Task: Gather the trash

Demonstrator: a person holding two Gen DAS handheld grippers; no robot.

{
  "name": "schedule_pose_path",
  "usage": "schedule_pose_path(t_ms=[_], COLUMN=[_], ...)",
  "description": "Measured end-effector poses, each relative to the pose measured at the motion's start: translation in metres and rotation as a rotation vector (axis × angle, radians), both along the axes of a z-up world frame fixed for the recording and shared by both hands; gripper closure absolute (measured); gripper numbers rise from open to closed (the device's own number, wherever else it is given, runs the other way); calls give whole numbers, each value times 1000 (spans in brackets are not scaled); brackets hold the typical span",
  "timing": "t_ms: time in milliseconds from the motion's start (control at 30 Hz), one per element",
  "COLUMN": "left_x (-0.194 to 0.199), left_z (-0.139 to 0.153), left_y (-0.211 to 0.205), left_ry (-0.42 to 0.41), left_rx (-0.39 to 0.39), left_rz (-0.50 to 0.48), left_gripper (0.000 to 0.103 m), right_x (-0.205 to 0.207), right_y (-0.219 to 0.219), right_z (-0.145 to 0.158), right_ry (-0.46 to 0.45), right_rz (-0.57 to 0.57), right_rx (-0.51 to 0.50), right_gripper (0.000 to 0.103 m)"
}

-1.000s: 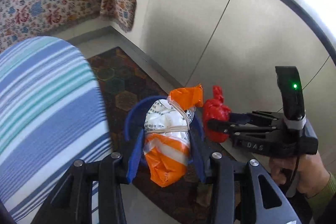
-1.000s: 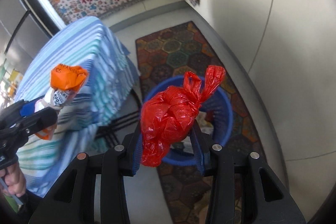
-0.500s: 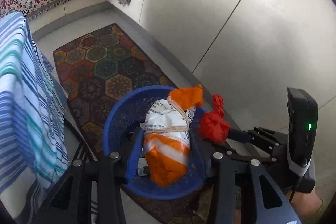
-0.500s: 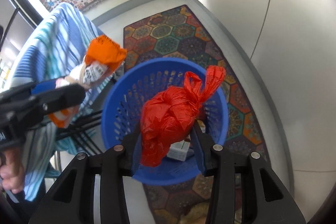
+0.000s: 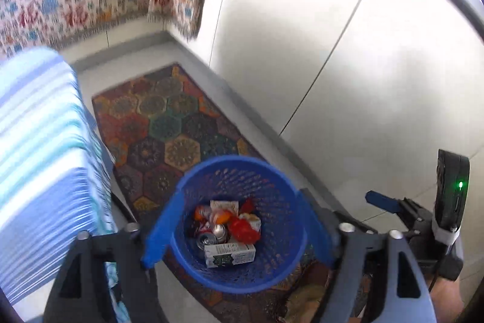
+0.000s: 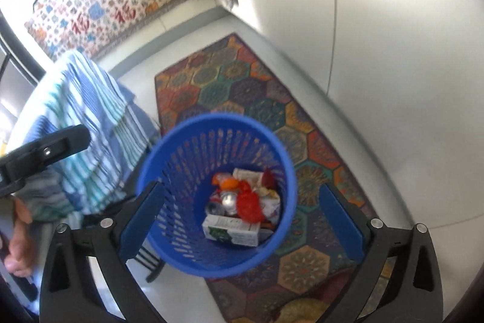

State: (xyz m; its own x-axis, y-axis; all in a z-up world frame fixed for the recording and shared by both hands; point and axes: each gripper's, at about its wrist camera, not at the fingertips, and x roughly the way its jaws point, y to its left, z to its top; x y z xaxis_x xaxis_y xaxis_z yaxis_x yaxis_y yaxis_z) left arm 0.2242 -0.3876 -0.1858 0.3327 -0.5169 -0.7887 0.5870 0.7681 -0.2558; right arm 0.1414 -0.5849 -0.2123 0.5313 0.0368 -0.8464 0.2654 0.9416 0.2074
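Left gripper [image 5: 239,235]: I had its jaws opening wide, nothing between the blue pads, poised above the basket.
Right gripper [image 6: 242,217]: jaws likewise opening, empty, over the same basket.
Blue basket [image 6: 169,159]: it stood on the patterned rug [image 6: 251,99], beside the striped cloth [image 6: 87,111].
Red bag [image 6: 249,206]: it lay in the basket's bottom among the trash.
Orange-and-white packet [image 6: 228,183]: I saw it down there too, partly hidden.
Carton [image 6: 231,230]: it lay flat in the basket, nearest me.
Can [image 5: 219,230]: beside the red bag.
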Motion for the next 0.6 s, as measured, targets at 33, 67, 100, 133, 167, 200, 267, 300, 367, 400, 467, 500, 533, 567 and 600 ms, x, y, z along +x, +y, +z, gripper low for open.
schedule_pose_path(t_ms=[33,67,100,133,167,200,267,300,367,400,467,500,533,567,600], left_x=[-9,-15,-24,-35,-44,-53,-74,-84,-103,-112,-125,-130,-135,-139,-142], left_z=[12,19,28,36,41,46,53,55,60,62,68,72,76,81,85], left_y=[5,7,12,16,21,24,32,35,39,43,50,54,58,63,67], left_ry=[-13,-21,-36,-59,-79,-91,-120,-140,-183,-200,-227,-236,-244,-251,-265], left_rx=[-3,-4,7,23,28,34,64,84,114,125,135,135,131,130,141], left_rz=[-10,-19,-26,-23,-19,-16,-28,-32,-48,-51,-43,-38,-34,-26,-3], left_gripper=[9,5,0,0,0,0,0,0,0,0,0,0,0,0,0], right_x=[-7,-11,-19,-25,-34,-42,-63,-72,-88,-96,-109,-114,-119,-123,-127], right_y=[3,5,9,13,18,22,31,34,42,45,54,59,64,68,70], right_z=[15,25,38,47,58,67,82,87,94,97,103,106,108,111,113], right_ry=[-4,-7,-10,-5,-2,-5,-15,-21,-30,-32,-40,-42,-42,-42,-43], right_rz=[-9,-16,-26,-35,-46,-60,-92,-96,-94,-104,-113,-111,-109,-111,-113], right_rx=[-19,-36,-57,-72,-91,-102,-120,-117,-77,-70,-98,-113,-123,-125,-124], right_gripper=[1,0,0,0,0,0,0,0,0,0,0,0,0,0,0])
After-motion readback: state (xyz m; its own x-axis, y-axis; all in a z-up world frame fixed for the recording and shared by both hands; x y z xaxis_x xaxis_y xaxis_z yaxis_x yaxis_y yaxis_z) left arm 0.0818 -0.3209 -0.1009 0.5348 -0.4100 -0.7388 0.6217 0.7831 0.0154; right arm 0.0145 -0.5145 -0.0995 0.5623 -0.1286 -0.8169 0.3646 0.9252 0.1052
